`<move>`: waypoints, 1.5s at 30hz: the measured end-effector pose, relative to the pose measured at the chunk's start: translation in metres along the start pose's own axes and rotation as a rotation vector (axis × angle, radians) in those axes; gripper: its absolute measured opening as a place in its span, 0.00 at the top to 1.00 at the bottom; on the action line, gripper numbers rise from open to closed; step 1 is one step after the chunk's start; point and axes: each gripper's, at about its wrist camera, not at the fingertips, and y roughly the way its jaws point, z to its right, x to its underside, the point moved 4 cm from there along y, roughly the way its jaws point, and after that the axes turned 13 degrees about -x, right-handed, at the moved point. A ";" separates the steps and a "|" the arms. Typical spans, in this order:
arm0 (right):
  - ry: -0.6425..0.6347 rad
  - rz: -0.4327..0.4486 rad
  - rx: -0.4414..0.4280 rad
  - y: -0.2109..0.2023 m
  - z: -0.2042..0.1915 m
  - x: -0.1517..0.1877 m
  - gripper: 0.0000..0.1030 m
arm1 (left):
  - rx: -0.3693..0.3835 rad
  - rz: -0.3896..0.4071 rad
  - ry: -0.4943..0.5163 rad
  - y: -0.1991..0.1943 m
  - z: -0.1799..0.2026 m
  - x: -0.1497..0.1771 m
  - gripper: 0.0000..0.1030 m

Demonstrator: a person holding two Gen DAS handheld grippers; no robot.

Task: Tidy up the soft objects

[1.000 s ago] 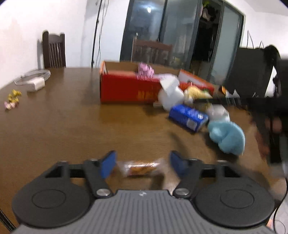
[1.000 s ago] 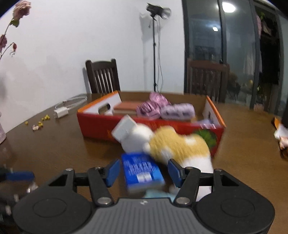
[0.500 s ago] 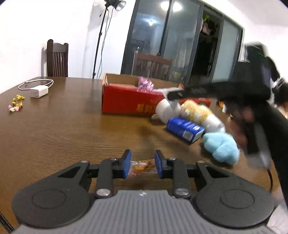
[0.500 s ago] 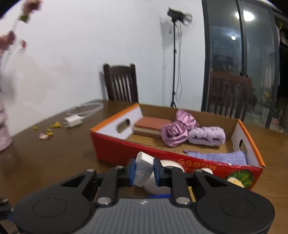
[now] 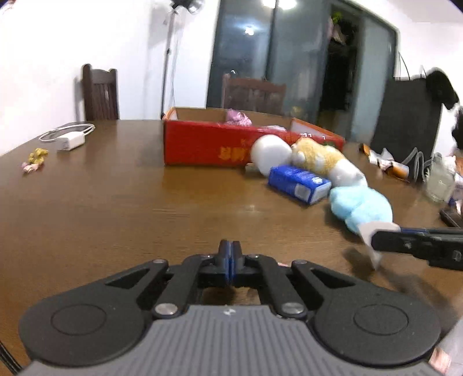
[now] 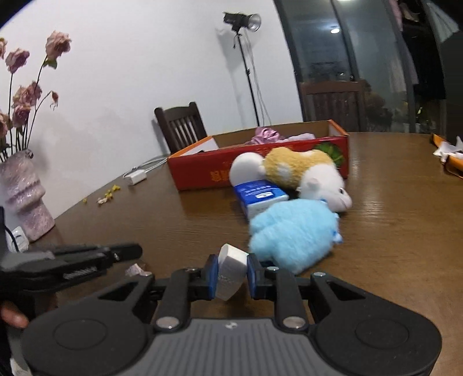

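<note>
Right gripper point(image 6: 231, 272) low over the table point(image 6: 390, 245), jaws just drawn in and now narrow, blue pads pinching a white block point(image 6: 233, 261) by one tilted end, just beside the blue plush point(image 6: 292, 234). Left gripper point(image 5: 230, 251) with jaws pressed fully together; no telling whether anything thin is caught there, only a scrap of wrapper point(image 6: 134, 270) on the wood near its tip. Possible trouble from here: the block pivoting or squirming out of so slanted a pinch on the way to the red box point(image 6: 260, 173); a drop short of the rim, onto the heap in front; a low carry brushing the blue plush, the blue packet point(image 6: 260, 196) or the tan-and-white plush point(image 6: 301, 170), all crowded together before the box's near wall with a white ball-like thing point(image 6: 246, 167); the two grippers, close together at the near edge, knocking in passing. Pink and lilac fabric pieces point(image 6: 266, 134) already inside the box, the plush toys not yet. Surface: dark, glossy wood grain, probably slick under anything dropped. Also on it: a white charger with cable point(image 5: 71, 141), small yellow and pink bits point(image 5: 36, 156), a pale vase of faded roses point(image 6: 23, 196), wrappers and a clear jar point(image 5: 439, 179) at the far side. Around it: white walls, dark wooden chairs point(image 6: 181, 124), a studio lamp on a stand point(image 6: 243, 21), dark glass doors point(image 6: 361, 57) with ceiling lights reflected.
</note>
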 end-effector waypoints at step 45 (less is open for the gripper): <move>-0.083 0.105 -0.028 0.035 0.101 -0.175 0.79 | 0.123 -0.057 -0.012 0.145 0.000 -0.192 0.85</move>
